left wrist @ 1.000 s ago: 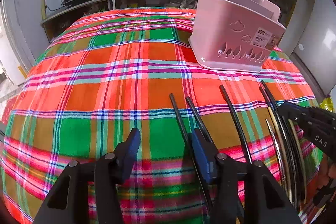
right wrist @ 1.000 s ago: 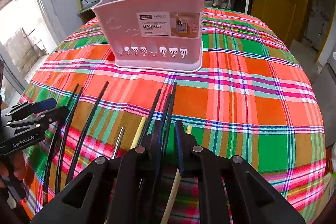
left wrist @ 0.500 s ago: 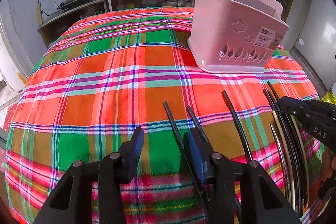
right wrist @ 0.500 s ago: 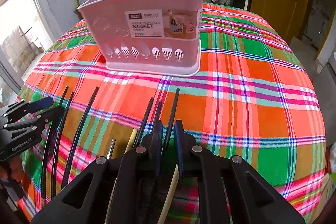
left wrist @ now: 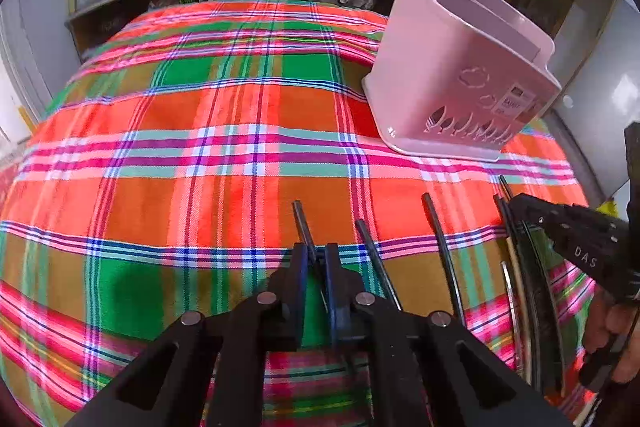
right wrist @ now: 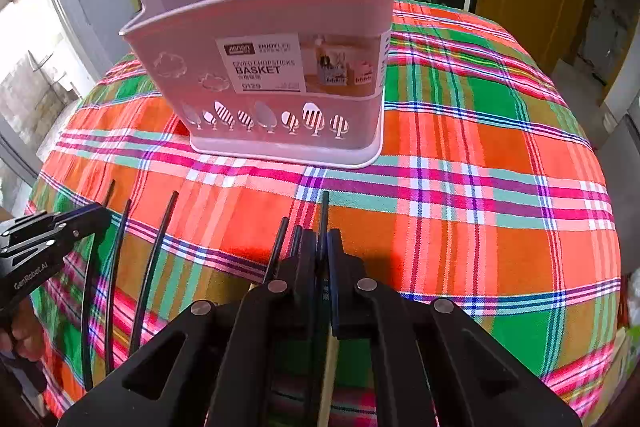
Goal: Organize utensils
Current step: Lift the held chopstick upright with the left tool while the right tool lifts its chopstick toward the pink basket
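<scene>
So: the plaid tablecloth point(left wrist: 168, 155) covers the whole table, and the pink basket point(right wrist: 280, 67) stands upright at the far side, its divided compartments with nothing visible in them. The black chopsticks lie in a loose fan on the cloth at the near edge, well apart from the basket.

Both grippers are pinched narrow, each on one stick. The left gripper point(left wrist: 316, 259) has just been closing, and the outermost black chopstick point(left wrist: 302, 223) now sits between its pads, tip poking out ahead. The right gripper point(right wrist: 322, 247) has also just tightened, onto a black chopstick point(right wrist: 324, 215) whose tip sticks up past the pads.

Risks, biggest first:
- Each stick looks held near one end, so the long free part may swing or pivot in the pads on lifting and miss the basket's narrow slot.
- The right gripper's neighbours are crowded: two more black sticks point(right wrist: 280, 243) lie just beside its left finger. Lifting could drag or flick them, maybe off the near edge.
- A pale wooden stick point(right wrist: 328, 367) runs under the right gripper; it could get nudged too.
- Thin round sticks in a hard pinch can slip out.

View differences: the right wrist view shows the basket's label side, its open top with dividers, and the crowding at the right pads. The left wrist view shows the basket's end wall, the two loose sticks point(left wrist: 440, 239) between the grippers, and the right gripper's side with a hand on it.
</scene>
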### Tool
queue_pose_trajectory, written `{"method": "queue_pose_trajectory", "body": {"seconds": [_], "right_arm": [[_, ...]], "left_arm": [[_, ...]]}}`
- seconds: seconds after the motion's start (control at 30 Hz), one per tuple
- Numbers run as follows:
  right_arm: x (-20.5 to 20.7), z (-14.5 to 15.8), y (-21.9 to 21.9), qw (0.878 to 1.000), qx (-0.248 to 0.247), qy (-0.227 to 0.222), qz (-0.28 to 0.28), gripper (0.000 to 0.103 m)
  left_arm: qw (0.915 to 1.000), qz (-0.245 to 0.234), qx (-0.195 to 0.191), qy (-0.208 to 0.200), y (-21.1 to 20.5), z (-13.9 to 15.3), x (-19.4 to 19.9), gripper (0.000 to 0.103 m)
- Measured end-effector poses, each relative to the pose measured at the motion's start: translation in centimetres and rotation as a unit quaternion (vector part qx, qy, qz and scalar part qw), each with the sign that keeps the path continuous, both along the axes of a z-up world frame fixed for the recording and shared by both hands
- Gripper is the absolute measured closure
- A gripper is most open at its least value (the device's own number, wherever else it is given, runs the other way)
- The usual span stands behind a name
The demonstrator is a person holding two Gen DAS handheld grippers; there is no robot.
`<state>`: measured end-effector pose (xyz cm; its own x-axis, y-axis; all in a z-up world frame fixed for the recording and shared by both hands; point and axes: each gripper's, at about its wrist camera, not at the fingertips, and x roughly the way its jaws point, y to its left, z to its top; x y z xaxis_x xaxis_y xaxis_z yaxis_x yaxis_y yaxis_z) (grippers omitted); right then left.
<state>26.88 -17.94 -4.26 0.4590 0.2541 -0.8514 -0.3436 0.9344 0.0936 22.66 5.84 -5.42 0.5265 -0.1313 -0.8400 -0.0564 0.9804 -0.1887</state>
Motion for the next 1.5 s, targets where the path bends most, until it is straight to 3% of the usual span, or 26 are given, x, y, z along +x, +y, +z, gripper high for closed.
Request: {"method": "queue_pose_trajectory", "body": {"seconds": [0.13,0.27,0.73,1.17,1.5], "right_arm": [[-0.5,1.7,-0.2,1.0,0.011,-0.016,0.0,0.098],[-1.4,4.2,-0.5,0.999,0.024,-0.041,0.003,0.099],[-5.7,13.4,-1.4,0.989,0.049,-0.137,0.007,0.099],[-7.9,17.8,-1.7,0.98,0.065,-0.188,0.003,0.099],[-7.6,19.3,-1.5,0.977,0.077,-0.201,0.001,0.099]], "left_arm": [[0.9998,-0.001,-0.022,-0.001,0.3,0.8,-0.2,0.099],[0.9995,-0.013,-0.02,-0.022,-0.1,3.0,-1.0,0.099],[0.9896,-0.046,-0.004,-0.136,-0.5,14.9,-5.2,0.099],[0.9835,-0.063,-0.009,-0.169,-1.2,19.5,-5.6,0.099],[0.9825,-0.074,-0.023,-0.169,-1.9,21.6,-3.0,0.099]]}}
